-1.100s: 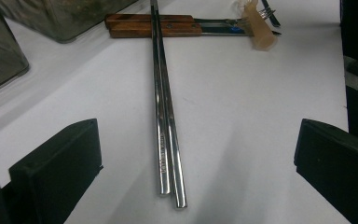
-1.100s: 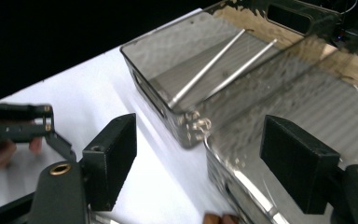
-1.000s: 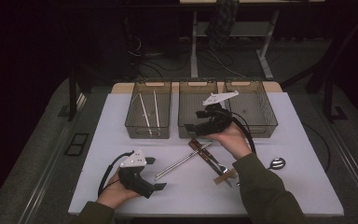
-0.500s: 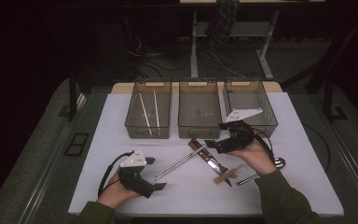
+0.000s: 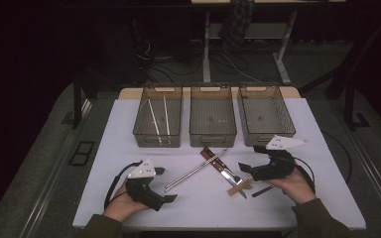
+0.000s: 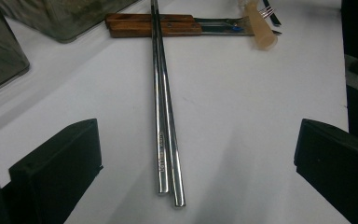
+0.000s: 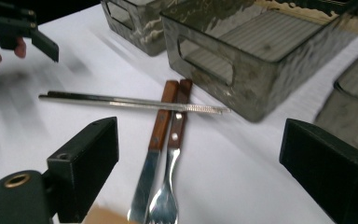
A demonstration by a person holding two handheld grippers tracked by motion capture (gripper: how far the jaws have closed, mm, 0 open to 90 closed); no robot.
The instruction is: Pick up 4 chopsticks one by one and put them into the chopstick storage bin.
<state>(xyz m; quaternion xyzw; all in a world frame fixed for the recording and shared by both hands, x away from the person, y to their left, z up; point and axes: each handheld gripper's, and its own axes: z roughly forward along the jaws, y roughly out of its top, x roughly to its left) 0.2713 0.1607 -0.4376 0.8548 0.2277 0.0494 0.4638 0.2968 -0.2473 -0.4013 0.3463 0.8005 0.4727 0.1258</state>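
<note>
Wooden-handled knife (image 7: 156, 140) and fork (image 7: 172, 154) lie mid-surface under the shiny chopsticks (image 7: 130, 101). Right claw (image 5: 250, 171) is wide open, empty, beside them. Left claw (image 5: 163, 184) is open too. Grabbing both could knock the chopsticks away.

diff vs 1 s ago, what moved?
The right tool came back from over the middle bin and down to the table at the right of the knife and fork; its jaws have just been opening, nothing between them. The left tool, open, the metal chopsticks and the three bins stayed put.
</note>
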